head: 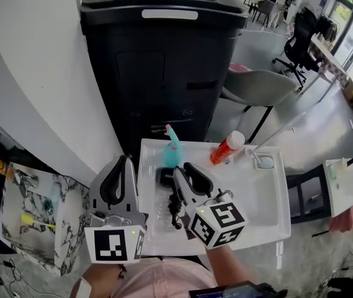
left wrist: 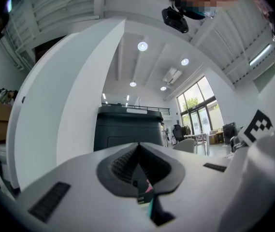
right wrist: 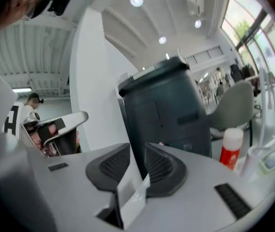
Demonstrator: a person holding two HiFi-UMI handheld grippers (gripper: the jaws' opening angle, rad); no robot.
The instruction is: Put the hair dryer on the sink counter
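Note:
A black hair dryer (head: 165, 179) with its coiled cord (head: 175, 208) lies on the left part of the white sink counter (head: 257, 203). My right gripper (head: 183, 169) hovers just right of the dryer and above it. In the right gripper view its pads (right wrist: 113, 166) stand a narrow gap apart around that gripper's midpoint (right wrist: 137, 148), with nothing between them. My left gripper (head: 125, 161) is over the counter's left edge. Its jaws are shut and empty in the left gripper view (left wrist: 138, 147).
A teal bottle (head: 172, 151) and an orange bottle with a white cap (head: 227, 148) stand at the counter's far edge, near a small tap (head: 260, 160). A tall black bin (head: 164, 61) rises behind. A grey chair (head: 257, 87) is at the right, and a marbled shelf (head: 40, 219) at the left.

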